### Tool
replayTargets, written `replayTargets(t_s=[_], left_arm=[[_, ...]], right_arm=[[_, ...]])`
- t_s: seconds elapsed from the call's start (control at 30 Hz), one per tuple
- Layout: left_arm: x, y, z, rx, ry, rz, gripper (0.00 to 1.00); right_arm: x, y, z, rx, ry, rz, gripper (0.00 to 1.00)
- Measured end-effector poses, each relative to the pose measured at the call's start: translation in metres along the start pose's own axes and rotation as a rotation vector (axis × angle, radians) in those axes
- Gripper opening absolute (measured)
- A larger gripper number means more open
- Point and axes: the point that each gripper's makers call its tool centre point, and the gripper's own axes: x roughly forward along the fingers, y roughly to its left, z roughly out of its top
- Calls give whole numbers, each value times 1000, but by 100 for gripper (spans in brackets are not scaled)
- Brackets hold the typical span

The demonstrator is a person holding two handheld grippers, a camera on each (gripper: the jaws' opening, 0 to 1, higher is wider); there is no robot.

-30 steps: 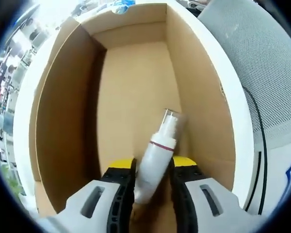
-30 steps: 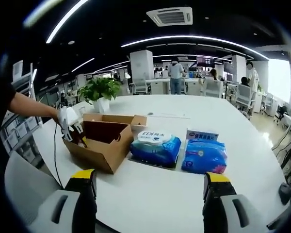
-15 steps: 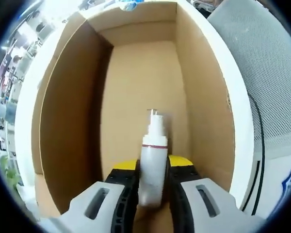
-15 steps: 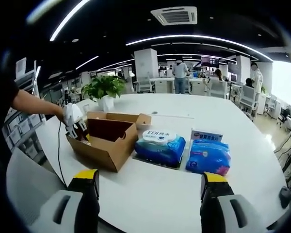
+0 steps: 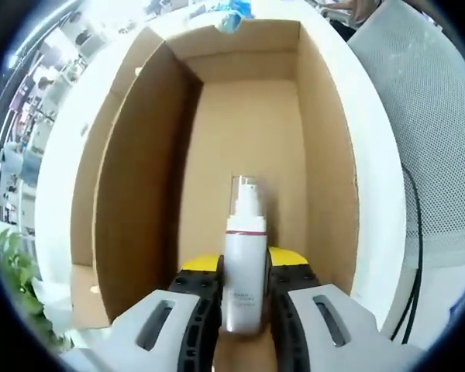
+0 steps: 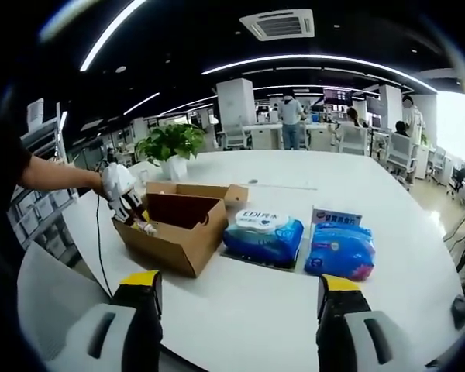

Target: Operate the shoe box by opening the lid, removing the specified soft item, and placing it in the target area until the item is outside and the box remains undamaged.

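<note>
In the left gripper view my left gripper (image 5: 244,267) is shut on a white pump bottle (image 5: 242,267) with a clear cap, held upright above the floor of the open cardboard shoe box (image 5: 143,170). The right gripper view, from farther back, takes in the same box (image 6: 178,225) on the white table, with the left gripper (image 6: 128,205) and the bottle (image 6: 146,228) at its near left end, held by a person's hand. My right gripper (image 6: 236,298) stands open above the table's near edge with nothing between its jaws.
Two blue packs of wipes (image 6: 265,231) (image 6: 341,249) lie right of the box. A potted plant (image 6: 169,147) stands behind it. A grey mesh chair back (image 5: 430,116) and a black cable (image 5: 417,232) lie beside the box. The white table (image 6: 240,310) is bare in front.
The left gripper closed on the tilted bottle, set it upright and lifted it off the box floor. The right gripper stayed open and hardly moved.
</note>
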Motion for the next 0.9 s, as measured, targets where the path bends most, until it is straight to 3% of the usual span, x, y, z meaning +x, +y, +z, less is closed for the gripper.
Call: replayTargets(t_s=[0.1, 0.2, 0.33, 0.53, 0.9], left_arm=[[-8, 2, 6, -20, -22, 33, 20], [-15, 2, 11, -31, -39, 56, 20], [-22, 2, 16, -42, -44, 81, 20], [-38, 6, 29, -24, -54, 127, 20], [-65, 4, 67, 8, -161, 187, 20]], right_arm=[[-1, 5, 5, 12, -6, 20, 78], [-2, 16, 8, 77, -18, 83, 73], [-4, 16, 14, 106, -41, 80, 73], [0, 20, 14, 98, -23, 90, 70], [11, 39, 27, 84, -32, 132, 66]])
